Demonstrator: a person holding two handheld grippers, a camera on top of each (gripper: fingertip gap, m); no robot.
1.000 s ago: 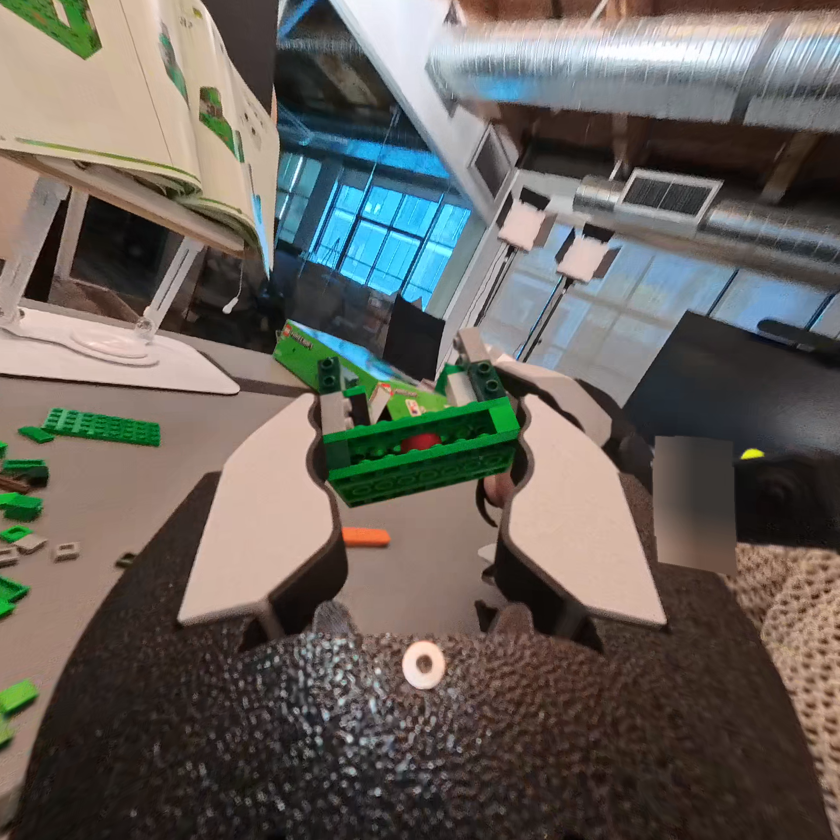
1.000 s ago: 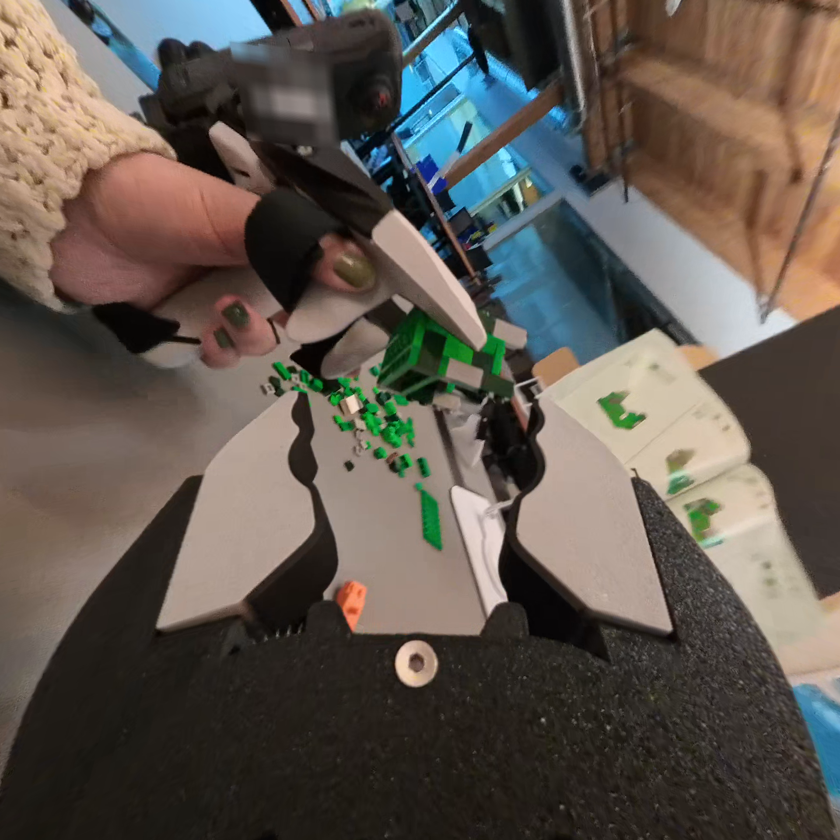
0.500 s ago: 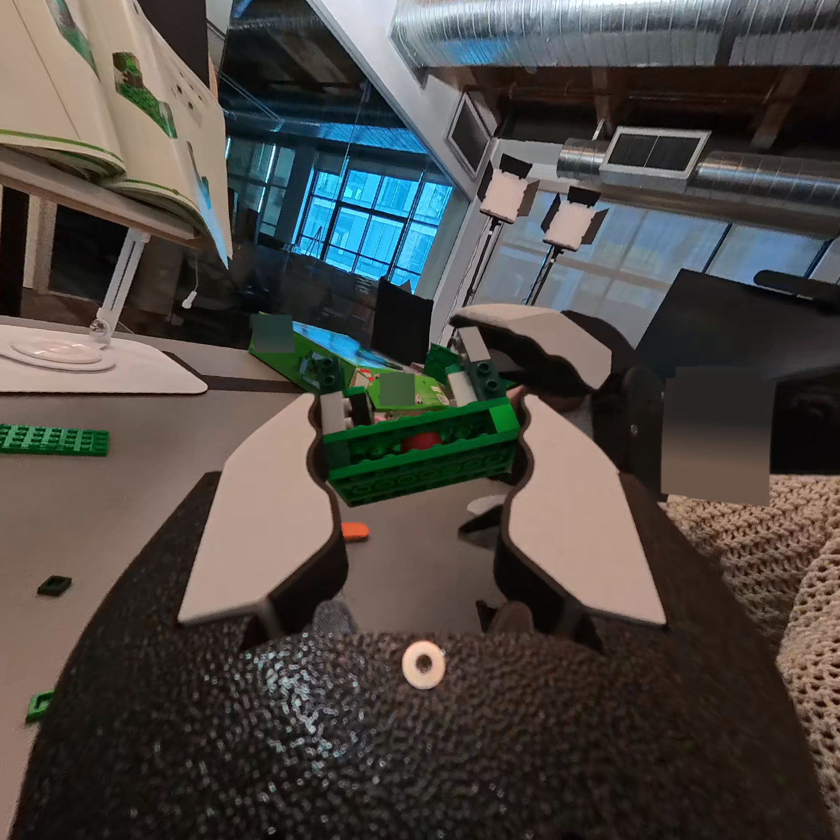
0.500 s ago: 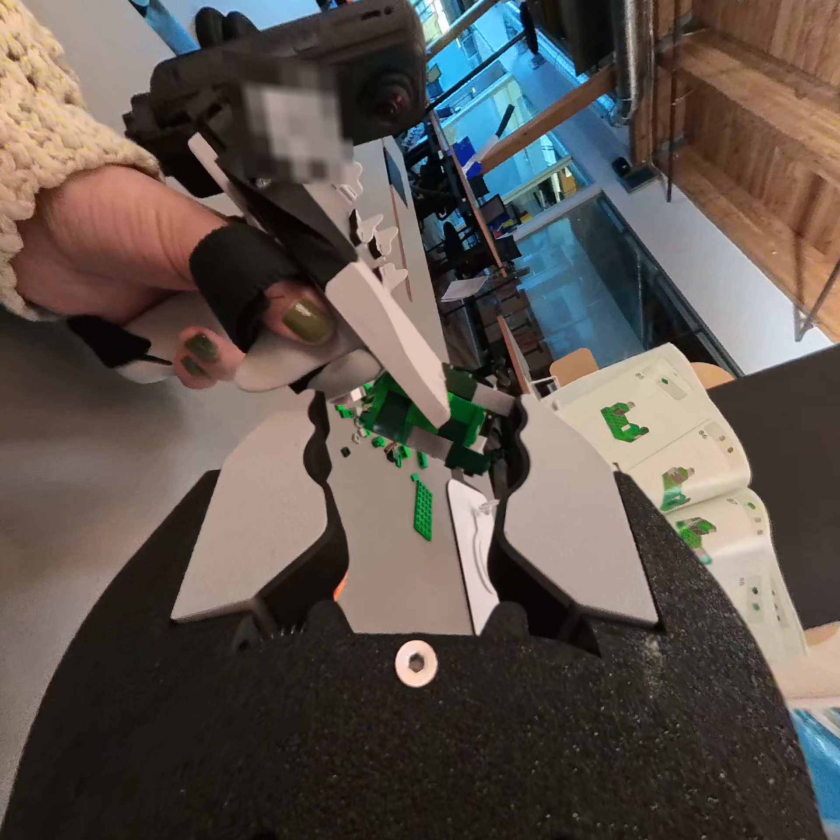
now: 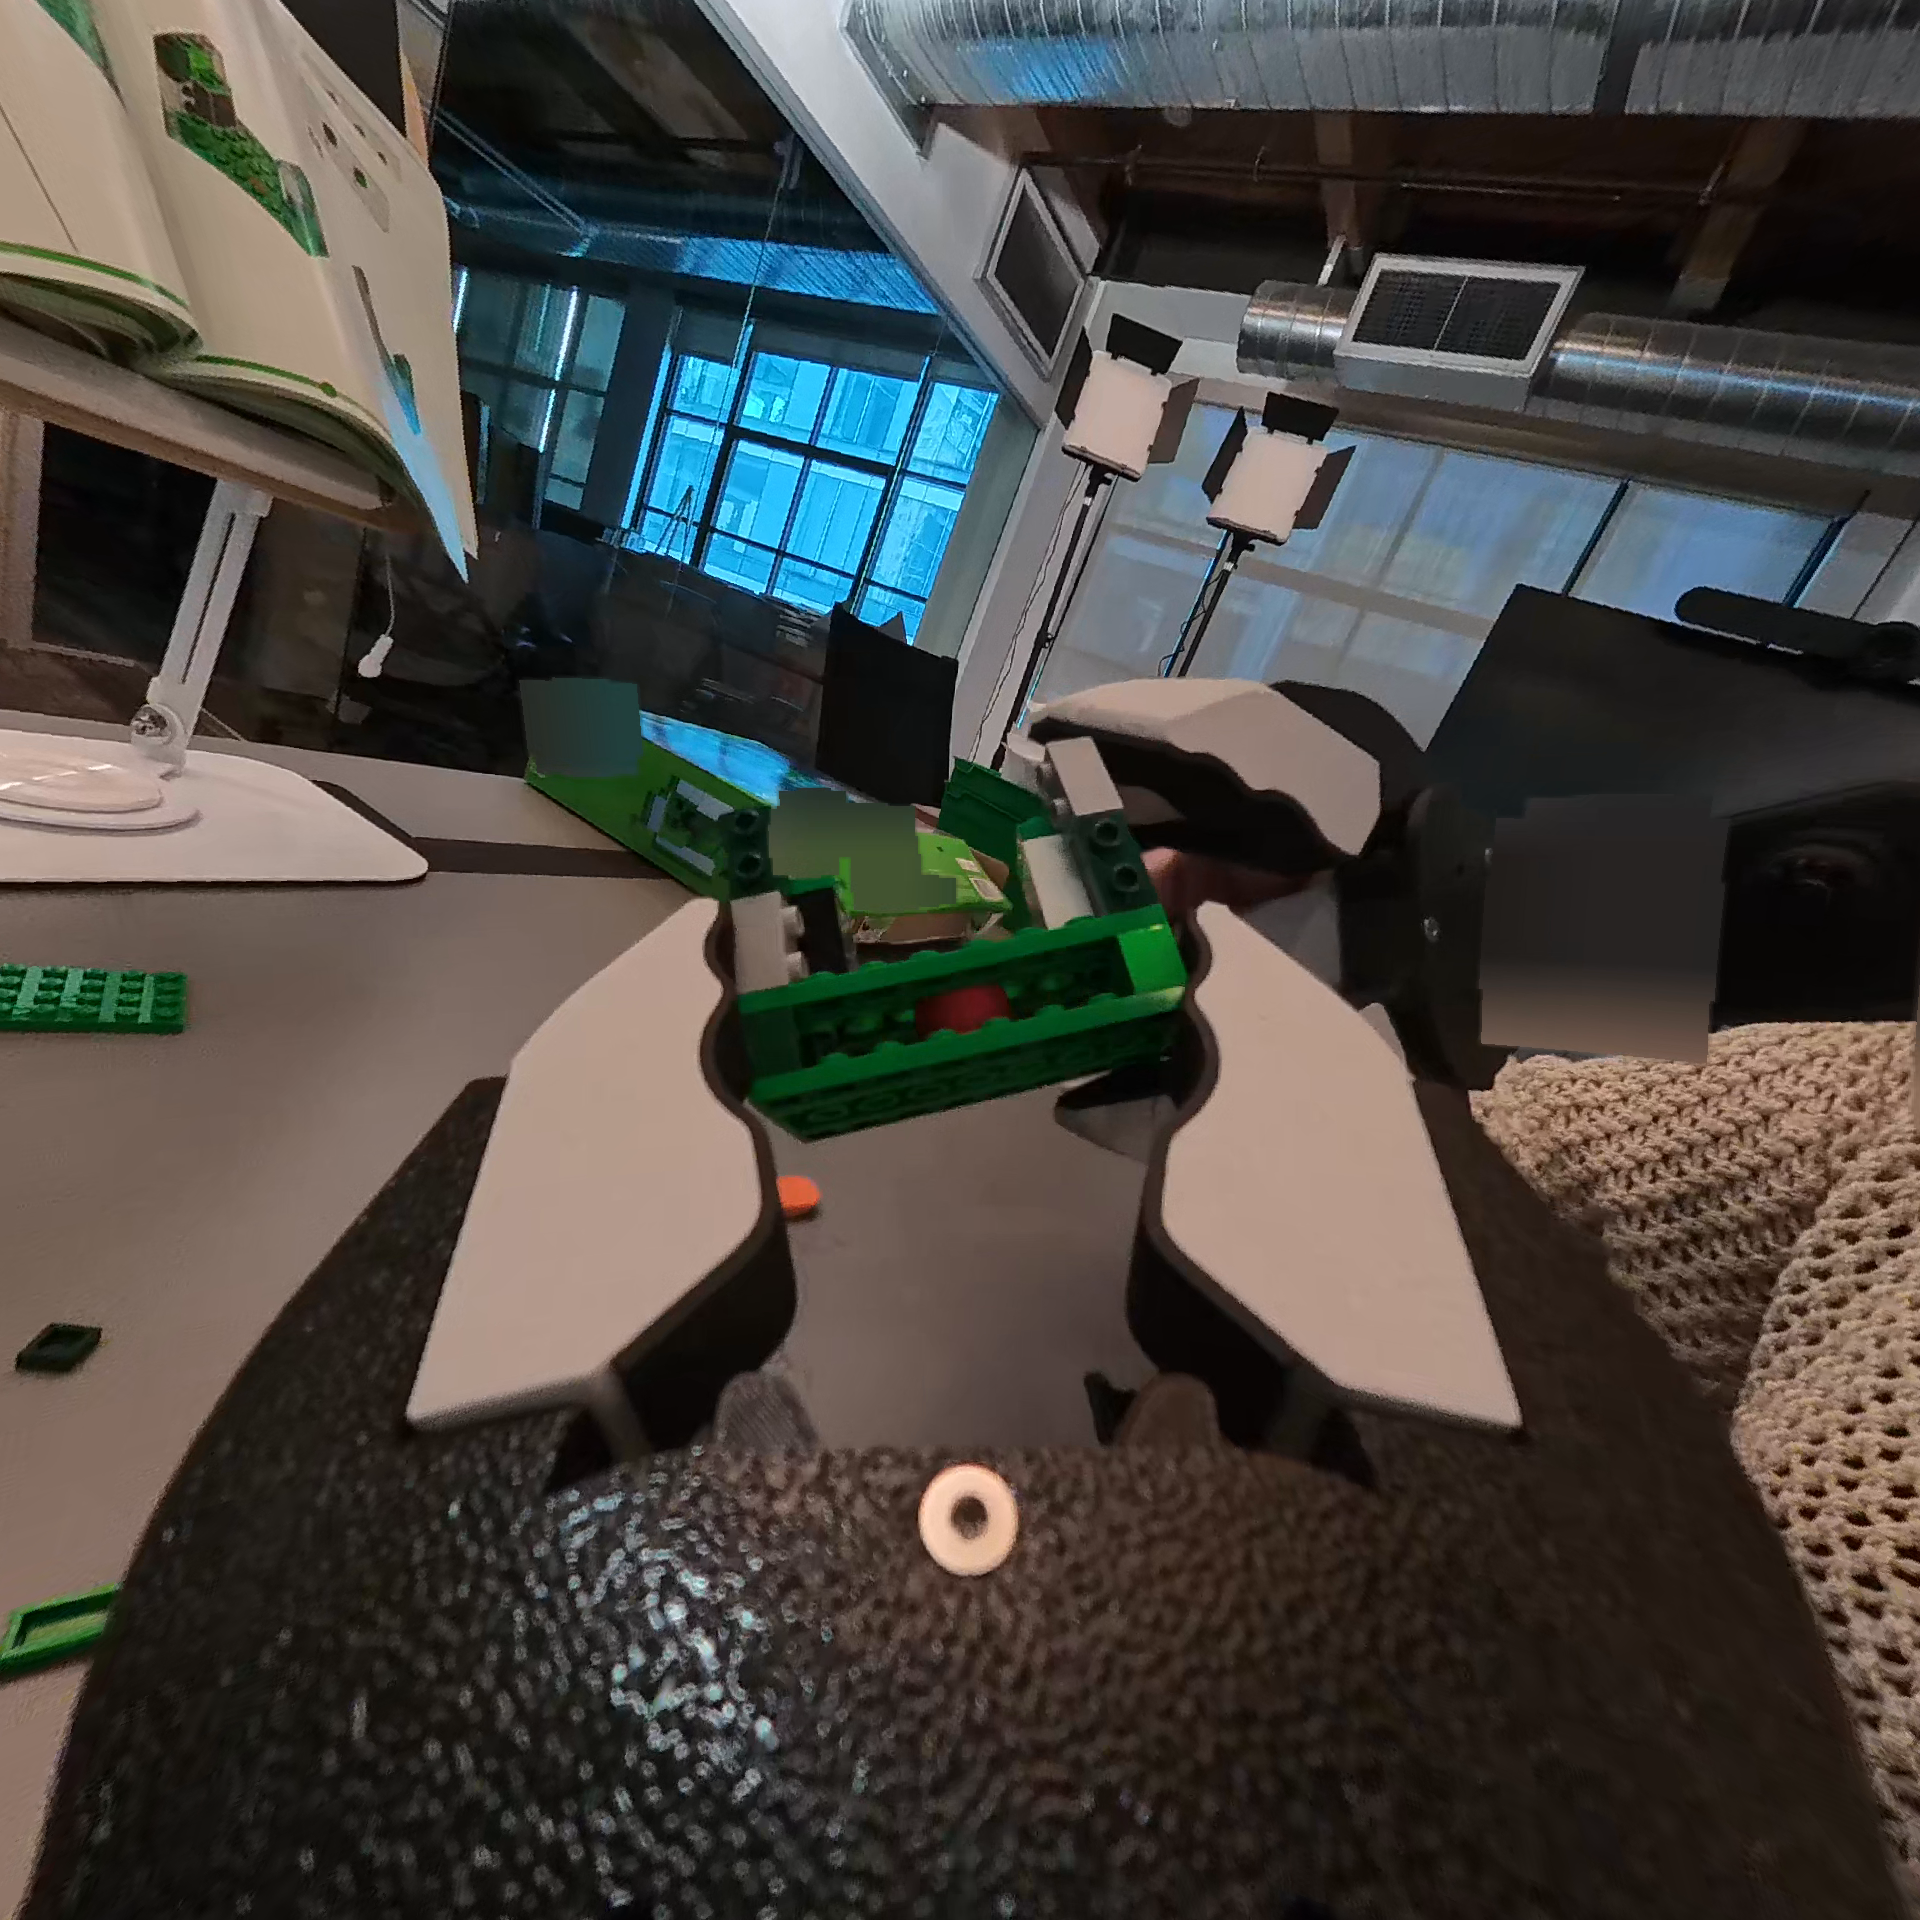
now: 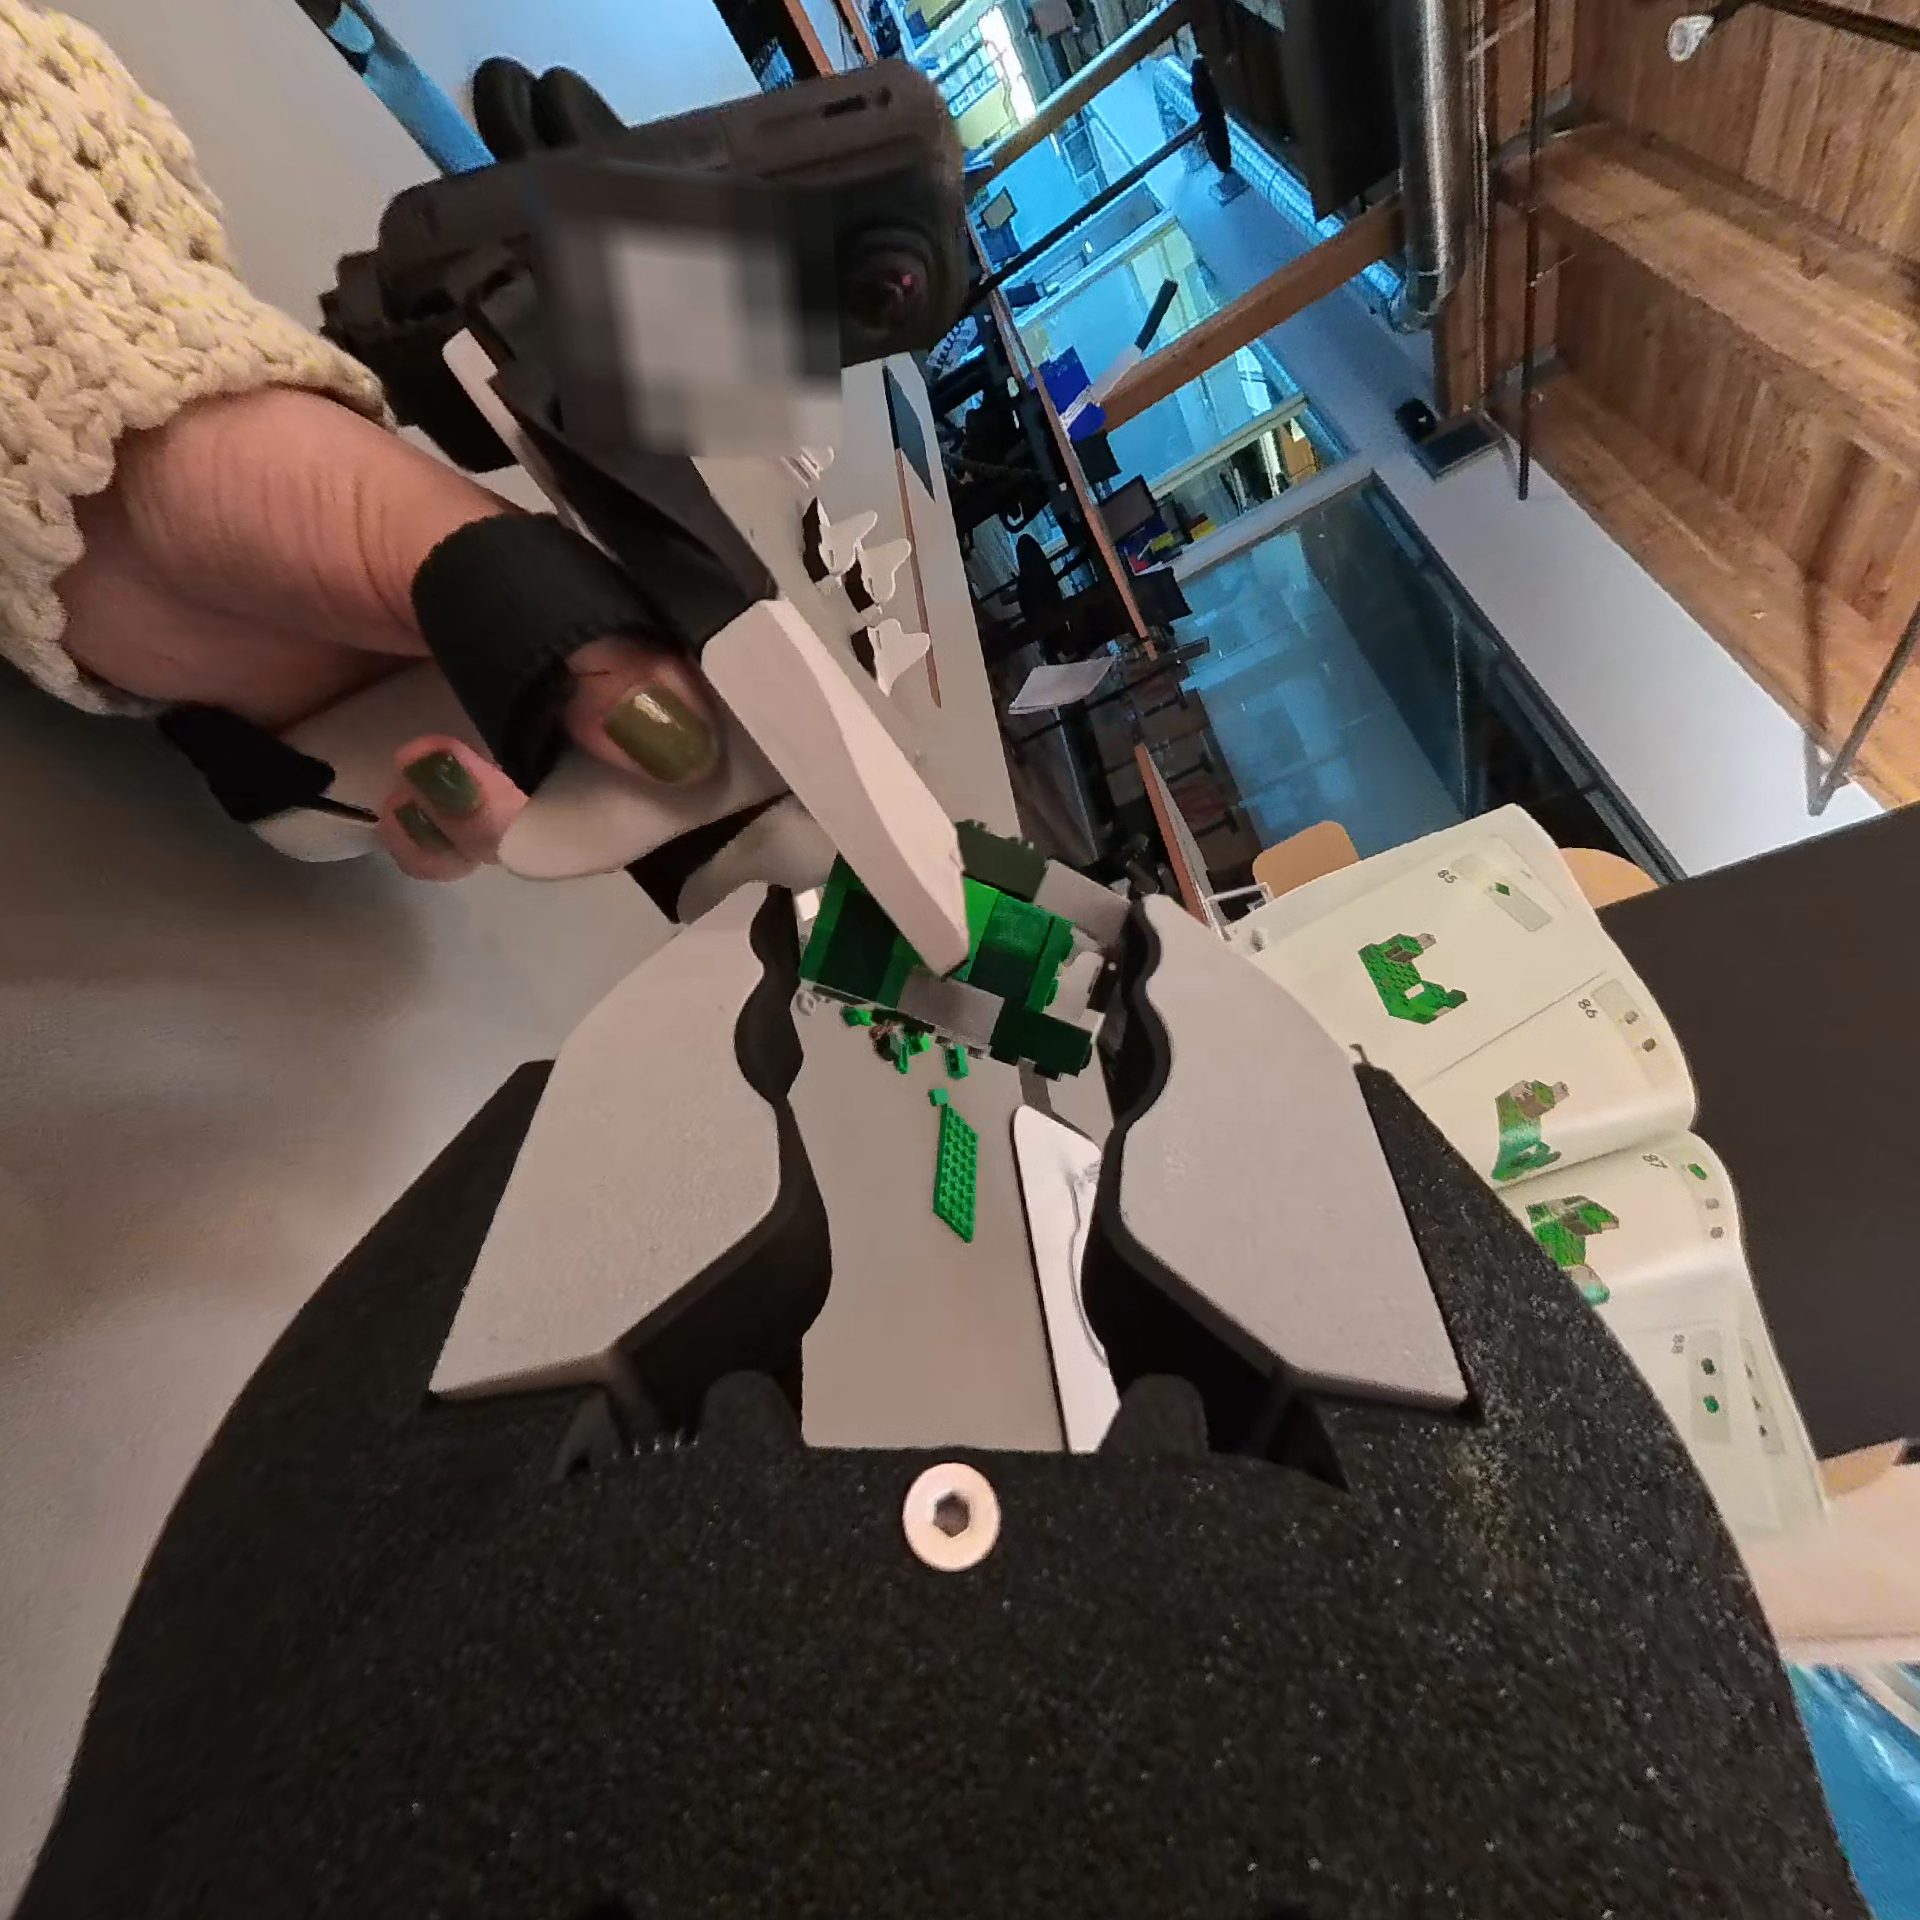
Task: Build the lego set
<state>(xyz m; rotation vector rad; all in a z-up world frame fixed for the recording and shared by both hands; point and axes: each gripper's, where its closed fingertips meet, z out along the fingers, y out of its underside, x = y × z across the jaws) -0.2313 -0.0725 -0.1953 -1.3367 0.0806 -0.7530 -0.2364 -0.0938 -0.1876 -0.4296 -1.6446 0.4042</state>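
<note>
My left gripper (image 5: 956, 935) is shut on a green Lego build (image 5: 961, 1023) with a red piece inside, and holds it above the grey table (image 5: 312, 1091). In the right wrist view the build (image 6: 997, 956) sits between the tips of my right gripper (image 6: 951, 925), whose jaws are open with a small gap on each side. The left gripper's finger (image 6: 862, 810) lies across the build's top there. In the left wrist view the right gripper's fingers (image 5: 1226, 748) reach over and under the build's right end.
An open instruction booklet (image 5: 208, 208) stands on a white stand at the left, also in the right wrist view (image 6: 1507, 1039). A green plate (image 5: 94, 997), an orange piece (image 5: 798, 1195), loose green pieces (image 6: 904, 1039) and a green box (image 5: 665, 821) lie on the table. The grippers are tip to tip, or close to it. My left gripper's tips are some 25 cm from the green plate (image 5: 94, 997).
My right gripper has moved in toward the build and its jaws have narrowed around it. My left gripper has kept its hold and swung slightly right.
</note>
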